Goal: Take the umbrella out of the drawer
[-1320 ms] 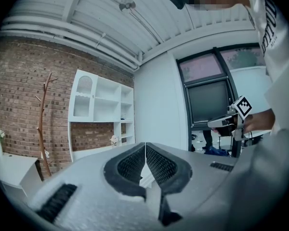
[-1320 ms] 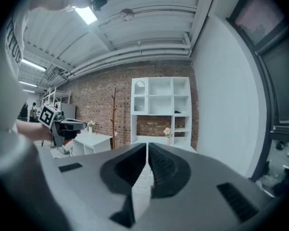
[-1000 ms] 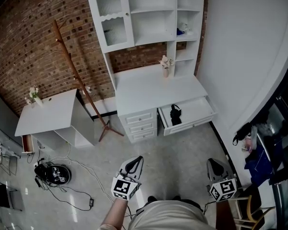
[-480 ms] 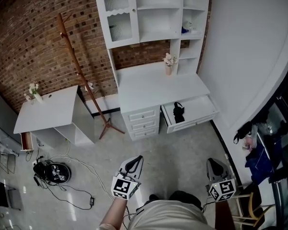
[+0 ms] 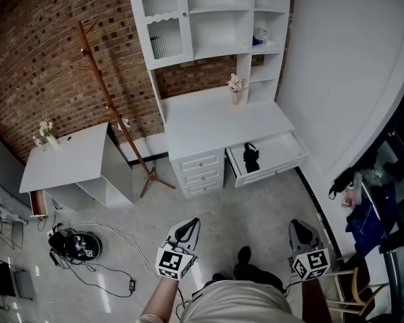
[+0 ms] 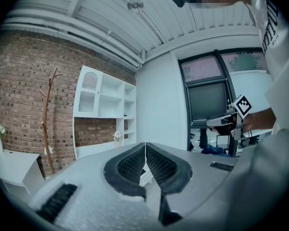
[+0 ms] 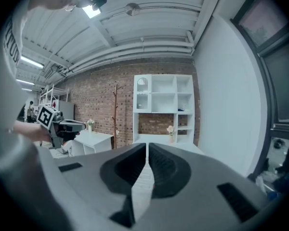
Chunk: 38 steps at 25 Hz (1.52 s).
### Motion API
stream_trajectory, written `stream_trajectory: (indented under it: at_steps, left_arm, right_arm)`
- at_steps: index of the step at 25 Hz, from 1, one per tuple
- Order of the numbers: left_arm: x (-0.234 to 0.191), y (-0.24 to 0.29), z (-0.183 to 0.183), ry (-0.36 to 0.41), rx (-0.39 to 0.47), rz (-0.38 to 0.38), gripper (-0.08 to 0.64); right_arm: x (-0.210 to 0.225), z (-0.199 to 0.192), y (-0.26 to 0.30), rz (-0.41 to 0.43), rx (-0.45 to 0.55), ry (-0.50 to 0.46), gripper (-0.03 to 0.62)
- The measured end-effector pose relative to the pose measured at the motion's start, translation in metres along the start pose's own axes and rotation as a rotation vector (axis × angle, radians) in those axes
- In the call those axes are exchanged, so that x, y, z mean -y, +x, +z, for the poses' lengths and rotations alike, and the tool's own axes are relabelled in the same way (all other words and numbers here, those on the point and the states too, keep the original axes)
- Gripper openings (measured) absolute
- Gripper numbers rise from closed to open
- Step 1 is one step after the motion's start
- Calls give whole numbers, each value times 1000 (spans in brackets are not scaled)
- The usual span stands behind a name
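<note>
A black folded umbrella [image 5: 250,157] lies in the open drawer [image 5: 277,150] on the right side of the white desk [image 5: 222,123]. Both grippers are held low and level over the floor, far short of the desk. My left gripper [image 5: 188,225] is shut with nothing between its pads, and its tips [image 6: 145,146] meet in the left gripper view. My right gripper [image 5: 297,227] is shut and empty too, its jaws closed [image 7: 147,146] and pointing toward the desk and hutch [image 7: 164,105].
A wooden coat rack [image 5: 114,113] stands left of the desk, and a low white table [image 5: 67,160] stands further left. A flower vase [image 5: 236,89] sits on the desktop. Cables and a black device [image 5: 74,244] lie on the floor. A chair with clothes [image 5: 353,197] stands at right.
The person has stepped a little toward the desk, and a shoe now shows between the grippers. Both grippers stay shut and keep their place in the view.
</note>
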<state>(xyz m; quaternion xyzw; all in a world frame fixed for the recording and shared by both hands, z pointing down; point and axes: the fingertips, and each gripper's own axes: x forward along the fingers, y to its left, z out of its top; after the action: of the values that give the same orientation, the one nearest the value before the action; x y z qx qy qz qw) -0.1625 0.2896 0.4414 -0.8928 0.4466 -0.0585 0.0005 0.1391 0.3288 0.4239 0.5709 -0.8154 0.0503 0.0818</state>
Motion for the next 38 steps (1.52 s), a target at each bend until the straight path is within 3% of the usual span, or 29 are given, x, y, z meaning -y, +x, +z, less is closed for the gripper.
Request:
stream_trajectory:
  at_steps: [10, 38]
  left_arm:
    - [-17, 38, 4, 2, 4, 30, 25]
    - [-59, 191, 5, -12, -61, 134, 25]
  right_arm:
    - [33, 5, 40, -5, 20, 31, 35]
    - [135, 21, 208, 170, 15, 70, 34]
